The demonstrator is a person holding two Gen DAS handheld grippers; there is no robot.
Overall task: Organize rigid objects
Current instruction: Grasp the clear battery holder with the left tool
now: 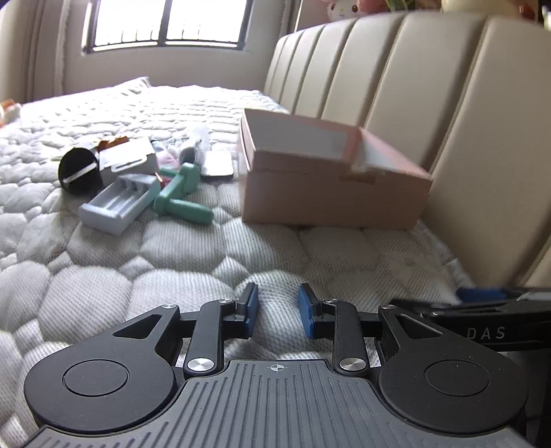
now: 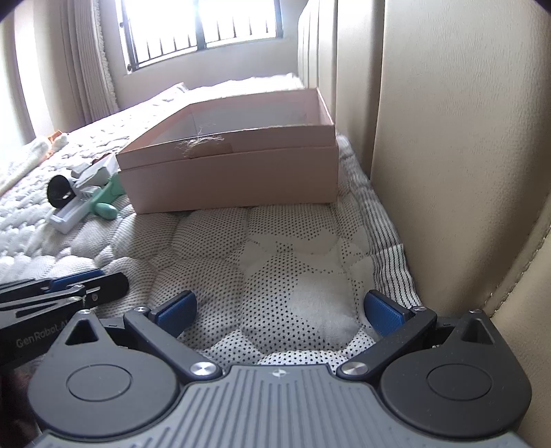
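An open pink cardboard box (image 1: 330, 193) sits on the quilted mattress (image 1: 172, 262) against the headboard; it also shows in the right wrist view (image 2: 234, 179). Left of it lies a pile of small objects: a black round lid (image 1: 77, 170), a grey-blue plastic holder (image 1: 118, 203), a green plastic tool (image 1: 182, 193), a white carton (image 1: 127, 162). The pile shows in the right wrist view too, with the black lid (image 2: 60, 191) and green tool (image 2: 106, 203). My left gripper (image 1: 278, 312) is open and empty, low over the mattress. My right gripper (image 2: 280, 313) is wide open and empty.
A beige padded headboard (image 1: 430, 103) runs along the right side. A barred window (image 1: 165, 24) is at the far end. The right gripper's side (image 1: 499, 310) shows at the left view's right edge; the left gripper's side (image 2: 62, 293) shows in the right view.
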